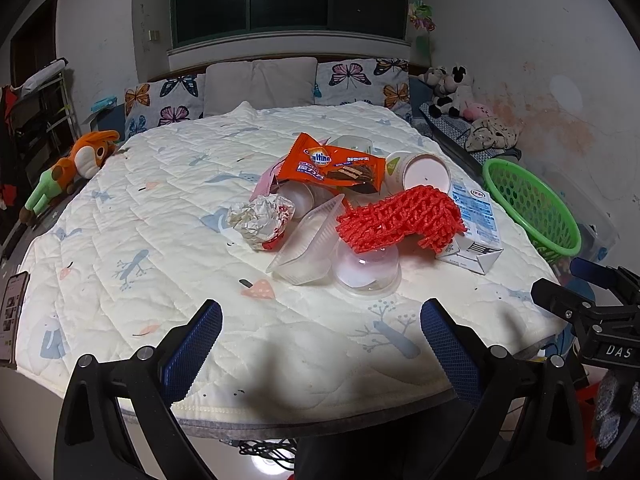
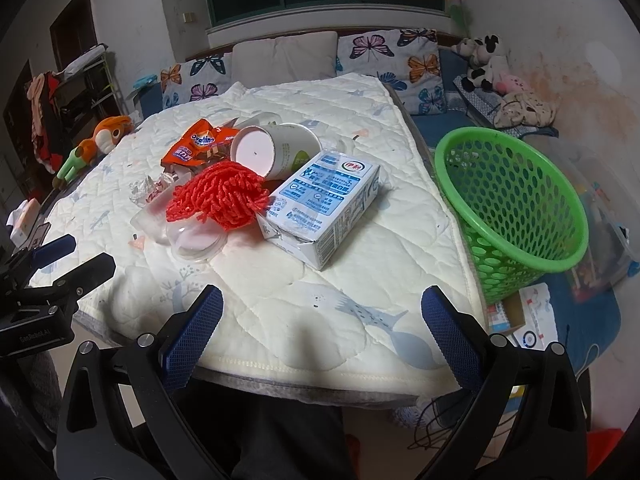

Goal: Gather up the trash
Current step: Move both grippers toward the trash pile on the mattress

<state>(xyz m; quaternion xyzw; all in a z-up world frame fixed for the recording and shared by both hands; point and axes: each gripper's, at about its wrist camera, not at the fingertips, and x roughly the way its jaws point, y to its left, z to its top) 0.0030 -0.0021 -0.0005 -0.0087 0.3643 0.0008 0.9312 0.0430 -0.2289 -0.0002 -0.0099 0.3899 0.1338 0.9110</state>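
1. A quilted white mattress pad (image 1: 160,216) is covering the table, and an orange plush toy (image 1: 76,164) is lying off its far left edge.
2. The left gripper (image 1: 320,328) is hovering over the pad's near edge with its blue-padded fingers (image 1: 196,344) spread wide and nothing between them.
3. A heap of trash is sitting at the pad's centre: a crumpled foil wrapper (image 1: 260,218) is lying on the heap's left side, with a clear plastic tray (image 1: 308,240) leaning just right of it.
4. An orange Ovaltine wrapper (image 1: 332,168) is lying at the back of the heap, and a tipped paper cup (image 2: 276,148) is resting to its right.
5. A red foam fruit net (image 2: 218,196) is draping over a clear plastic lid (image 2: 200,240) at the front of the heap.
6. A milk carton (image 2: 324,204) is lying on its side, touching the net's right side.
7. The right gripper (image 2: 322,320) is hovering over the pad's near edge, fingers (image 2: 448,336) spread wide, holding nothing.
8. A green mesh basket (image 2: 516,204) is tilting just off the pad's right edge.
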